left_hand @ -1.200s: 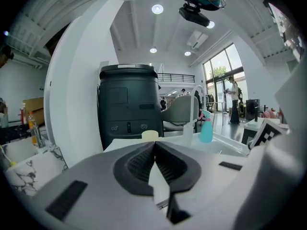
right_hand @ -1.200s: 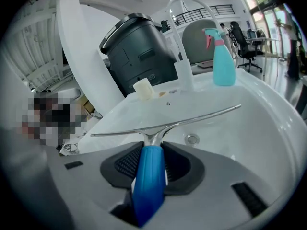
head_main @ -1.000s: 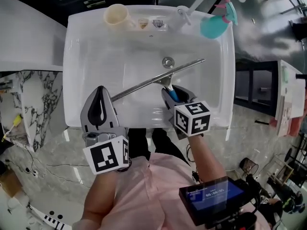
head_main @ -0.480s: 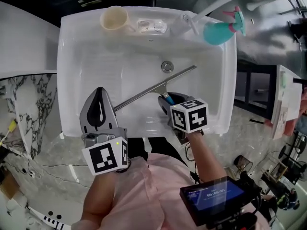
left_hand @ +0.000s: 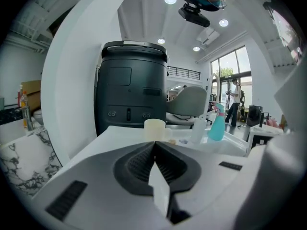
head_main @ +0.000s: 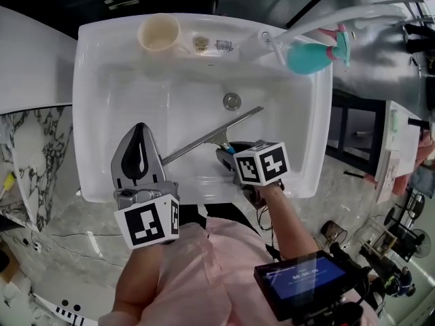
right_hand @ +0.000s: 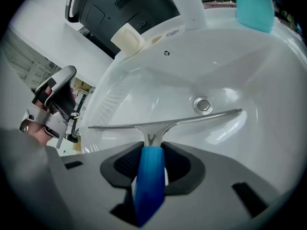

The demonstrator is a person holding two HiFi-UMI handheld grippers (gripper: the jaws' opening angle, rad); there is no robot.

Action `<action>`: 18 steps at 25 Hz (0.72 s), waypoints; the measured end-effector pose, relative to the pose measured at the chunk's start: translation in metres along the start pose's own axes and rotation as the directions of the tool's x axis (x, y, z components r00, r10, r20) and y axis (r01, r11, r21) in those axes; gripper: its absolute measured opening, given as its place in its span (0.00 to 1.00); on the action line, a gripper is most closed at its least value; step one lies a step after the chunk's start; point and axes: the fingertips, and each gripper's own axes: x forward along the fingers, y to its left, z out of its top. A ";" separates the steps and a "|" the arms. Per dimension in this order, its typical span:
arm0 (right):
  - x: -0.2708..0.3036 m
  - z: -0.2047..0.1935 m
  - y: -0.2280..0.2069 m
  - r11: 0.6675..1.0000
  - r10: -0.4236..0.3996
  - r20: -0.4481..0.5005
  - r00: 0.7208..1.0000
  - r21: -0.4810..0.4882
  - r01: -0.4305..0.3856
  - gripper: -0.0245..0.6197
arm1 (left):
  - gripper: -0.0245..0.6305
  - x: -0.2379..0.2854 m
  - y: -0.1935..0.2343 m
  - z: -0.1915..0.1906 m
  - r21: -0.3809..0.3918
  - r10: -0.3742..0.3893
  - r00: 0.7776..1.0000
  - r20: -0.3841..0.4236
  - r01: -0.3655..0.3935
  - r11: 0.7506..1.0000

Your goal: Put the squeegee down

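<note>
A white sink (head_main: 87,80) fills the head view from above, with both handheld grippers at its near edge. The right gripper (head_main: 228,152) reaches down into the sink's near half, its jaws clamped on the blue handle of the squeegee (head_main: 211,136). In the right gripper view the handle runs up between the jaws of the right gripper (right_hand: 151,153), and the squeegee (right_hand: 163,124) spreads its long metal blade crosswise inside the sink, just on the near side of the sink's drain (right_hand: 203,104). From overhead the blade lies slantwise across the middle of the sink, one end close to the drain (head_main: 232,101). Whether the blade touches the sink's floor cannot be told.

The left gripper (head_main: 141,129) hangs over the sink's near left rim, pointing toward the sink's back. The left gripper view shows the left gripper (left_hand: 154,145) with jaws pressed together, empty.

On the sink's back ledge stand a cream cup (head_main: 159,34) at the left and a teal spray bottle (head_main: 309,56) at the right.
</note>
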 end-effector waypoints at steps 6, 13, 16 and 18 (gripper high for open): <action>0.007 -0.004 0.000 1.000 0.006 -0.057 0.998 -0.029 -0.007 0.24 | 0.05 0.006 0.002 0.001 -0.002 0.003 1.000 0.001 -0.003 1.000; 0.007 -0.007 0.006 0.999 0.019 -0.074 0.997 -0.044 -0.022 0.34 | 0.05 0.004 -0.003 0.011 0.014 -0.004 1.000 0.018 0.004 1.000; 0.003 -0.007 0.005 0.999 0.009 -0.065 0.998 -0.049 -0.012 0.36 | 0.05 0.000 -0.006 0.019 0.025 -0.008 0.999 0.031 0.007 1.000; 0.001 -0.007 0.004 0.998 -0.002 -0.057 0.998 -0.060 -0.001 0.38 | 0.05 -0.004 -0.008 0.025 0.034 -0.008 0.999 0.044 0.007 0.999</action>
